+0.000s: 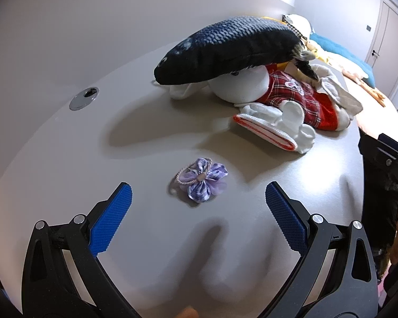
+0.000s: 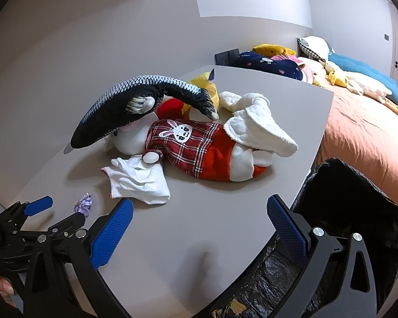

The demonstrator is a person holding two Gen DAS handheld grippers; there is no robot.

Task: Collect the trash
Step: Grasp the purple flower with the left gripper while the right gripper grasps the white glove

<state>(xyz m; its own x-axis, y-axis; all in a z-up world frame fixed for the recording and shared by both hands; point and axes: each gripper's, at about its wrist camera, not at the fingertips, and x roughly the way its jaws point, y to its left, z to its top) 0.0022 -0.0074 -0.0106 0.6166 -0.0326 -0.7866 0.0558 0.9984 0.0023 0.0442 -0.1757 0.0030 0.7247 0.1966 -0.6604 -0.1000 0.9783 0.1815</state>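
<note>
A small purple fabric flower [image 1: 202,179] with a cord loop lies on the grey table [image 1: 119,145]. My left gripper [image 1: 198,194] is open, its blue pads on either side of the flower and just short of it, above the table. In the right wrist view the flower [image 2: 83,203] shows at the lower left, beside the left gripper [image 2: 59,209]. My right gripper [image 2: 199,208] is open and empty over the table's near corner. A bin lined with a black bag [image 2: 353,212] stands beside the table at the right.
A dark fish-shaped plush [image 1: 225,50] lies over a white rabbit plush in a red plaid dress [image 1: 299,98]. A white folded cloth with a red edge [image 1: 265,129] lies near it. A metal cable grommet [image 1: 83,98] is set in the table. A bed with pillows [image 2: 358,111] stands behind.
</note>
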